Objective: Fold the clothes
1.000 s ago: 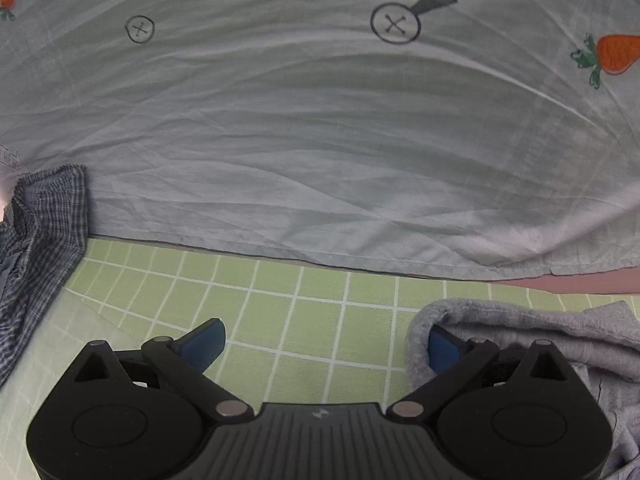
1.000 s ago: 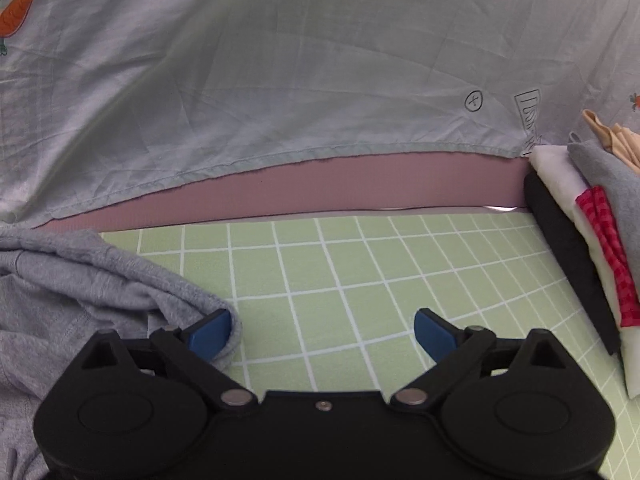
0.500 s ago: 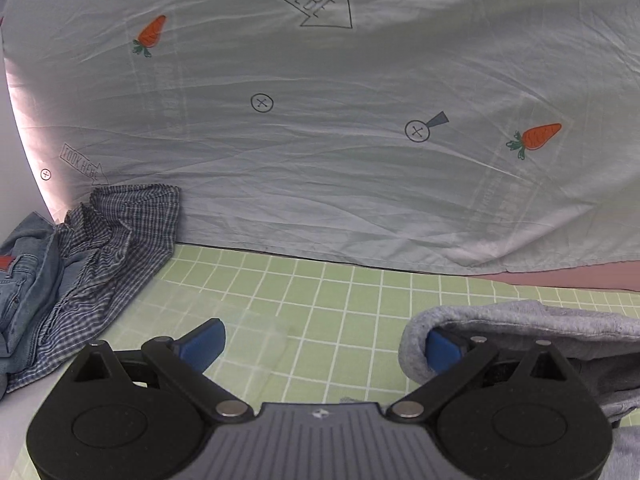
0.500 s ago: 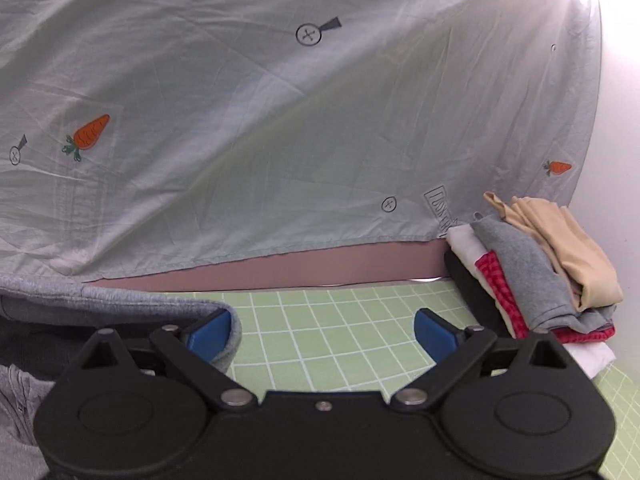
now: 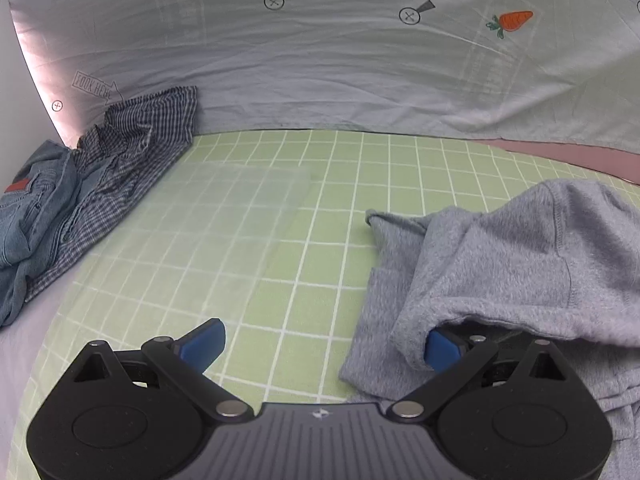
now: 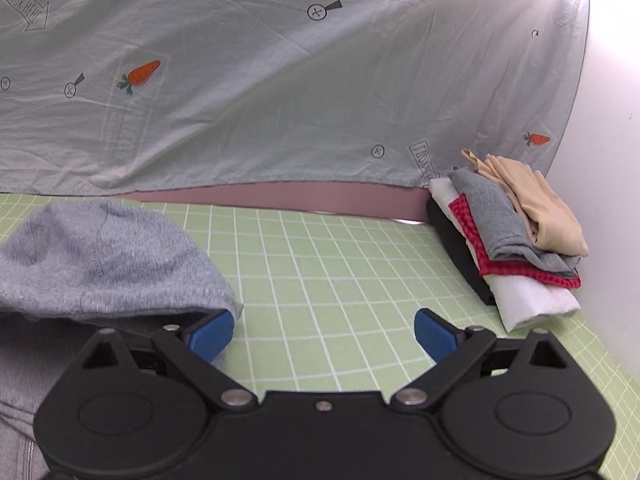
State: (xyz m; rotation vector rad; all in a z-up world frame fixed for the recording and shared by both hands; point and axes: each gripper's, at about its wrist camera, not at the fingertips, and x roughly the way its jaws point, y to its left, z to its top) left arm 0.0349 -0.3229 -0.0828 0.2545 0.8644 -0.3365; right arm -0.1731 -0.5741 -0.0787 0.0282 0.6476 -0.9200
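Observation:
A grey sweatshirt (image 5: 500, 264) lies bunched on the green grid mat (image 5: 320, 184), at the right of the left wrist view. My left gripper (image 5: 322, 346) is open; the garment's hem drapes over its right blue pad (image 5: 440, 350), while the left pad (image 5: 202, 344) is bare above the mat. In the right wrist view the same grey sweatshirt (image 6: 100, 256) fills the left side, with a zipper showing at the bottom left. My right gripper (image 6: 322, 336) is open too; its left pad (image 6: 210, 336) sits under the fabric edge and its right pad (image 6: 434, 336) is free.
A checked shirt (image 5: 132, 152) and denim (image 5: 32, 208) are heaped at the mat's left edge. A translucent sheet (image 5: 232, 216) lies on the mat. A stack of folded clothes (image 6: 512, 240) stands at the right. A pale printed cloth (image 6: 280, 100) hangs behind.
Both grippers have drawn back from the hanging cloth, so more mat and both side piles show. The grey sweatshirt stays draped over their inner pads, with more of it in view.

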